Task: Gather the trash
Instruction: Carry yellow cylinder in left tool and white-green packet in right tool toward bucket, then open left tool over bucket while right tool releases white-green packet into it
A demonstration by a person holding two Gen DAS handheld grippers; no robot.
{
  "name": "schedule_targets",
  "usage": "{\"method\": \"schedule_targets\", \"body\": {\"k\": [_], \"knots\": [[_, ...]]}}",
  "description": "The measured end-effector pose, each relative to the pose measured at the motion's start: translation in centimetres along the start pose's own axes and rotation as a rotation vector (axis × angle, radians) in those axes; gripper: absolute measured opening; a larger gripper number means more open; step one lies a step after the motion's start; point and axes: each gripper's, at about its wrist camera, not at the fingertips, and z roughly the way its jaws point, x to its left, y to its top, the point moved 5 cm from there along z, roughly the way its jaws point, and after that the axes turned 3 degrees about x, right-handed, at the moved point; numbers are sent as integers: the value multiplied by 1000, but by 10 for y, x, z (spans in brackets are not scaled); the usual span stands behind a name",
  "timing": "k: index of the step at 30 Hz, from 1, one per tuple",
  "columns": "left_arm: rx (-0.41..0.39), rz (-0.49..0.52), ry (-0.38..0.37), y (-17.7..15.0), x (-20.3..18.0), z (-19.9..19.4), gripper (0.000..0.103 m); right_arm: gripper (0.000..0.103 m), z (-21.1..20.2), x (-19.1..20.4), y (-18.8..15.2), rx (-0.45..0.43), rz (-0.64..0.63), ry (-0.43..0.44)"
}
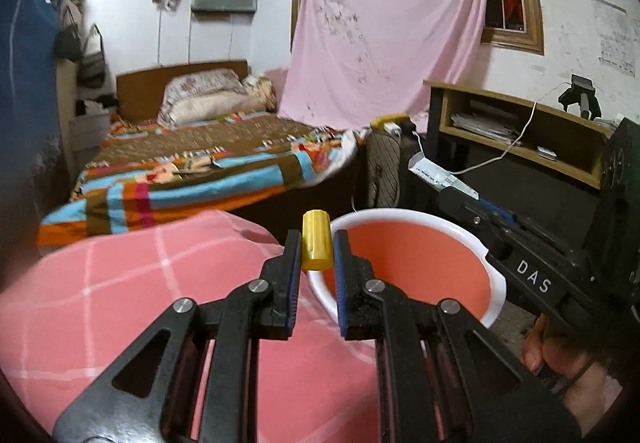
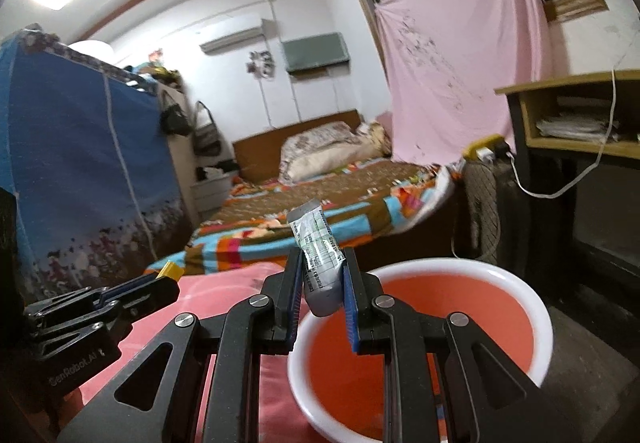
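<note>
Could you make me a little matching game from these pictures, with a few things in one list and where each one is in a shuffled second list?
Things:
1. small yellow plastic cylinder
2. crumpled white printed tube
3. orange plastic bin with a white rim
4. striped multicoloured blanket

Places:
A. spread over the bed in the background
B. clamped in the left hand-held gripper
C. beside the pink checked cloth, open at the top
D. clamped in the right hand-held gripper

Pairs: 1-B, 2-D, 3-C, 4-A
</note>
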Motion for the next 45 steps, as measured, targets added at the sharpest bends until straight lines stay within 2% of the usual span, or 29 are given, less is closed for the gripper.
{"method": "schedule_targets", "body": {"k": [9, 18, 24, 32, 37, 45], "knots": [[130, -73, -114, -3, -17, 41, 0, 19, 5, -21, -8, 61, 36, -52], [247, -152, -148, -14, -18, 66, 0, 19, 12, -36, -12, 109, 69, -78], [294, -209, -159, -20, -14, 74, 0, 19, 19, -42, -18, 153, 89, -87], [309, -216, -160, -21, -14, 76, 2, 23, 21, -45, -21, 173, 99, -97], [294, -224, -136, -21, -8, 73, 6, 30, 22, -45, -21, 177, 102, -99], [251, -214, -82, -17, 1, 63, 18, 33, 23, -44, -21, 168, 101, -95]]}}
